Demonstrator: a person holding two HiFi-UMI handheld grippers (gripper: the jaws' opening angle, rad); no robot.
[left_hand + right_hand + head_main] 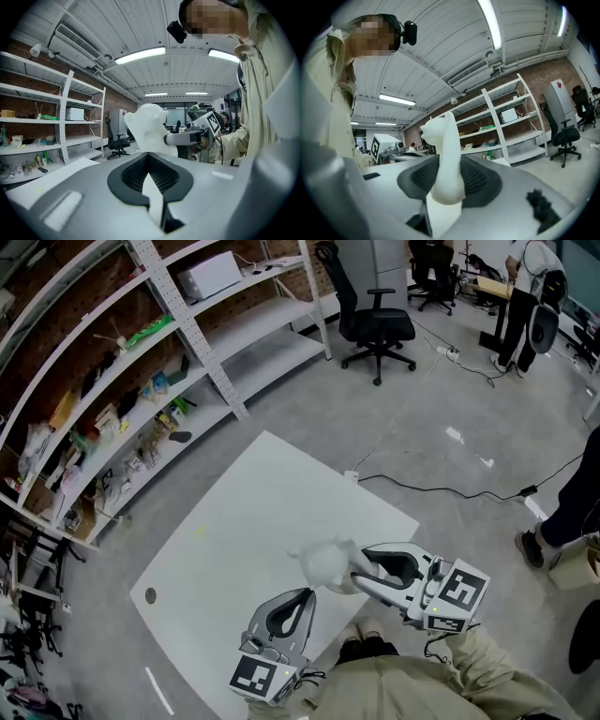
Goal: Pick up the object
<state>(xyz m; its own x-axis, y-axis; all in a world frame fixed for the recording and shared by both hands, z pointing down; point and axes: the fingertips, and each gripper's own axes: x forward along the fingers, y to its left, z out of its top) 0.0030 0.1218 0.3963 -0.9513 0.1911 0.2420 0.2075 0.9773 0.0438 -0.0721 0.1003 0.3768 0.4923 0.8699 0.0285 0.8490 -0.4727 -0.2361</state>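
The object is a white animal figurine (326, 562) with a long neck. It is lifted above the white table (244, 512) near the front right edge. My right gripper (352, 573) is shut on it. In the right gripper view the figurine (445, 154) stands upright between the dark pads, head above the jaws of my right gripper (447, 166). My left gripper (307, 594) sits just below and left of it, tips together, holding nothing. The left gripper view shows the left gripper's (149, 155) closed tips, with the figurine (147, 129) just beyond them.
Metal shelves (141, 381) with small items stand to the far left. A black office chair (375, 320) is at the back. A cable (441, 488) runs across the grey floor, and a person's leg (562, 517) stands at the right.
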